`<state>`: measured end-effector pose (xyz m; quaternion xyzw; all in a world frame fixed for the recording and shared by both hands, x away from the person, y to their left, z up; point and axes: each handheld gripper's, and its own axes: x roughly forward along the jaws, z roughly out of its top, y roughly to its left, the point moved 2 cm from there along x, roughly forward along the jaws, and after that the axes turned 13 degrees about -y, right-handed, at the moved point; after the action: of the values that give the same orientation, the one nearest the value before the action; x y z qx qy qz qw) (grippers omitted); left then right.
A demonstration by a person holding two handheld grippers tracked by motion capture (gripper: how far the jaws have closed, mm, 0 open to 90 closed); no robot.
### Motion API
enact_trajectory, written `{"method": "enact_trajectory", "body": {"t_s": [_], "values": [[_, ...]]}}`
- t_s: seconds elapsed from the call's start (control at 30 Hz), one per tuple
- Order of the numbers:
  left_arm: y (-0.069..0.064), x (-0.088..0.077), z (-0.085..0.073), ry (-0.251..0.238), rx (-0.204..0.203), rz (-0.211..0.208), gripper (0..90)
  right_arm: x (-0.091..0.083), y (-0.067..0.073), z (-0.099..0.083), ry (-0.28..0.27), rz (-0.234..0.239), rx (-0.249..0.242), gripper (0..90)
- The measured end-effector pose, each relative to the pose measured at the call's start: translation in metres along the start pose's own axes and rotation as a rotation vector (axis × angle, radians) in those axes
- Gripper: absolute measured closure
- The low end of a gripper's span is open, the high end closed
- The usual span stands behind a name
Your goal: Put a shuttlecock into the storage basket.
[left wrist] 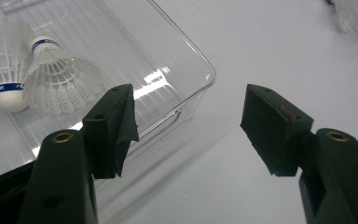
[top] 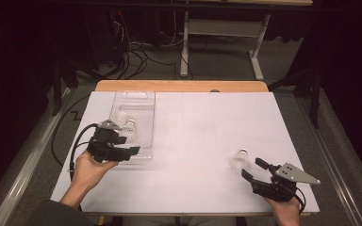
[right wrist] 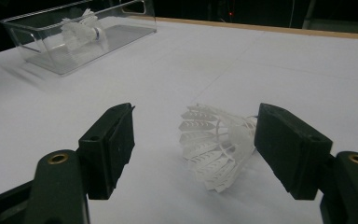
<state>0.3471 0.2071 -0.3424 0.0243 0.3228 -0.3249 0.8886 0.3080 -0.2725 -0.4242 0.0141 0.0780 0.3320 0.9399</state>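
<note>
A clear plastic tray [top: 152, 123] lies at the table's left with two white shuttlecocks [left wrist: 56, 79] [left wrist: 2, 70] in it, both with blue-banded corks. My left gripper [top: 128, 145] hovers at the tray's near right corner [left wrist: 200, 65], open, with nothing between its pads. A third white shuttlecock [top: 240, 160] lies on its side at the right of the table. My right gripper [top: 253, 168] is just behind it, open. In the right gripper view the shuttlecock [right wrist: 216, 144] lies between the jaws, close to the right pad [right wrist: 284, 144]; the left pad stands clear of it.
The table is covered by a white sheet [top: 193, 127], with a wooden edge [top: 179, 85] at the far side. Beyond it are dark floor, cables [top: 132, 56] and another table's white legs [top: 185, 52]. The tray [right wrist: 37, 32] stands far left in the right gripper view.
</note>
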Motion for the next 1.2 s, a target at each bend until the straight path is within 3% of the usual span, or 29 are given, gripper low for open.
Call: {"method": "enact_trajectory", "body": {"t_s": [0.63, 0.97, 1.2], "values": [[-0.001, -0.009, -0.027, -0.079, 0.015, -0.011, 32.1, 0.001, 0.000, 0.000, 0.002, 0.003, 0.001, 29.5], [-0.002, -0.016, -0.039, -0.160, 0.021, -0.012, 31.7, 0.002, 0.000, 0.000, 0.004, 0.002, 0.001, 29.5], [-0.002, -0.016, -0.048, -0.177, 0.021, -0.016, 32.1, 0.002, 0.000, -0.001, 0.006, 0.003, 0.000, 29.5]]}}
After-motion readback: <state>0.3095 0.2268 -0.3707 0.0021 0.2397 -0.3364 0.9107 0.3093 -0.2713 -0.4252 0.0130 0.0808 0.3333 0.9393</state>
